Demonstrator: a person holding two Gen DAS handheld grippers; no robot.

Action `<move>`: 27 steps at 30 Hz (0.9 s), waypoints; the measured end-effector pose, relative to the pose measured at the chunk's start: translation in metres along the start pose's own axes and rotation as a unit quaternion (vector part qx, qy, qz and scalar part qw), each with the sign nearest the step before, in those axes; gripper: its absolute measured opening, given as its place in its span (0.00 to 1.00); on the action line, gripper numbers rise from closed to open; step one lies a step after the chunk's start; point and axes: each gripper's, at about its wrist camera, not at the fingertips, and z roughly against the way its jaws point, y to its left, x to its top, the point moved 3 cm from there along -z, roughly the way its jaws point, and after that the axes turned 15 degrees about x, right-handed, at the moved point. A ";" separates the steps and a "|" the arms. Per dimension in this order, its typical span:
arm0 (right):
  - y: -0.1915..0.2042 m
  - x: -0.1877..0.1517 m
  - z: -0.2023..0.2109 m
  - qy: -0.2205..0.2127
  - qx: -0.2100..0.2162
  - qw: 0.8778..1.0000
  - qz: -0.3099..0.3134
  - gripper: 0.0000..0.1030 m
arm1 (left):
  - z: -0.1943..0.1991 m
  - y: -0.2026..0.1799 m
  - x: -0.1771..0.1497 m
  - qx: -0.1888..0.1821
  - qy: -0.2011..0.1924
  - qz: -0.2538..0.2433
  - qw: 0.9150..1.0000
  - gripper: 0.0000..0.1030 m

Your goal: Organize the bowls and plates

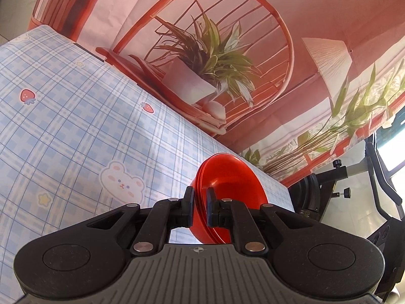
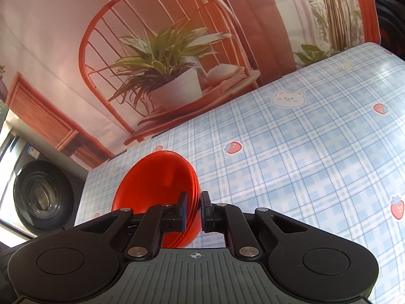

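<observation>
**Both grippers clamped on rims of red bowl stacks, above the counter**

Backdrop: a printed cloth (image 1: 316, 12) hangs behind the counter, showing a rattan chair, a potted plant and a lamp. Same print fills the upper part of the right wrist view.

Counter (image 1: 76, 101): covered with a blue-and-white plaid sheet bearing strawberry and bear motifs. It runs diagonally across both views, tilted in opposite directions.

Off the counter edge: a front-loading washing machine (image 2: 43, 197) at far left of the right wrist view; black stand hardware (image 1: 329, 177) at far right of the left wrist view.

Left red bowl stack (image 1: 227, 177): nested red bowls, several rim lines visible; exact count cannot be told. Stack is turned on edge, outer wall bulging to the right. It shows against the counter's far right corner; whether it touches the surface cannot be told.

Right red bowl stack (image 2: 152, 185): nested red bowls, on edge, bulging to the left, near the counter's left end. Contact with the surface likewise unclear.

Left gripper (image 1: 200, 204): fingers narrow, pads pinching the stacked rims between them.

Right gripper (image 2: 194, 206): fingers narrow, closed on the rims of its stack in the same manner.
</observation>
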 end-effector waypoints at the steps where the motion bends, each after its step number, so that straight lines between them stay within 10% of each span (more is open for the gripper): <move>1: 0.001 -0.002 0.005 -0.002 0.001 1.000 -0.001 0.09 | 0.004 -0.001 -0.003 -0.001 -0.001 -0.002 1.000 0.10; 27: -0.066 -0.081 0.118 -0.046 -0.038 0.998 -0.011 0.09 | 0.028 -0.050 -0.111 -0.029 0.040 -0.100 0.994 0.11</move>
